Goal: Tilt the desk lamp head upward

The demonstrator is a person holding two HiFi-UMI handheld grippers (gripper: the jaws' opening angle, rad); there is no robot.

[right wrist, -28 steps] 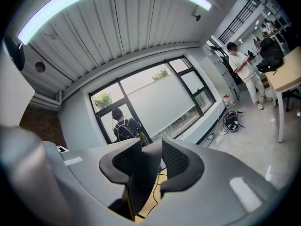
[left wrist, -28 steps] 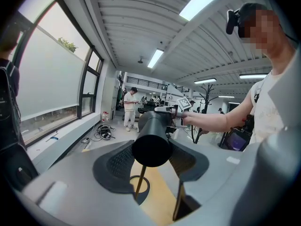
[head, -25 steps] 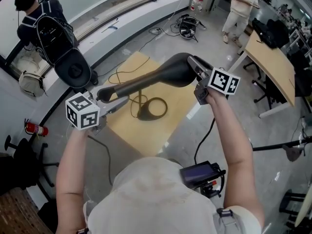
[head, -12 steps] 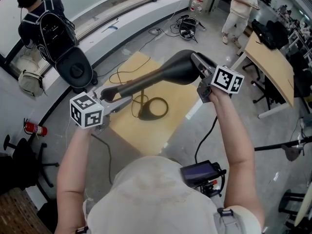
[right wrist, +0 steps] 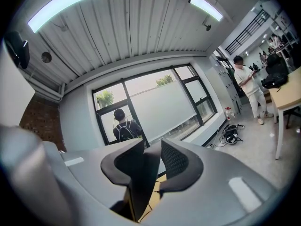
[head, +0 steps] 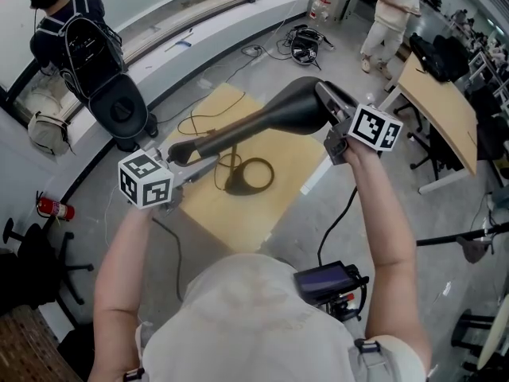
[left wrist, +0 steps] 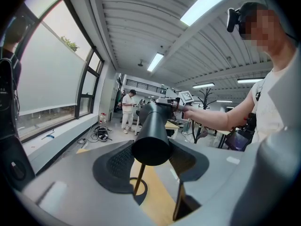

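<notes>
The black desk lamp head [head: 270, 118] lies nearly level above its ring base [head: 249, 176], which rests on a tan board [head: 238, 217]. My left gripper [head: 184, 159] is shut on the head's narrow rear end [left wrist: 151, 135], and the round tube fills the gap between both pads. My right gripper [head: 324, 106] holds the wide front end. Its jaws have just been closing, and in the right gripper view the head's thin rim [right wrist: 143, 178] is pinched between the pads of this gripper [right wrist: 151, 163]. The lamp's stem is mostly hidden under the head.
A person with a backpack [head: 75, 30] stands at the window beside a round black seat [head: 119, 111]. Another person [head: 390, 14] stands far right near a wooden desk [head: 445, 110]. Cables [head: 306, 42] lie on the floor. A red extinguisher [head: 52, 208] sits at the left.
The right gripper and the lamp head's wide end have risen slightly. The left gripper has kept its hold in place on the narrow end.
</notes>
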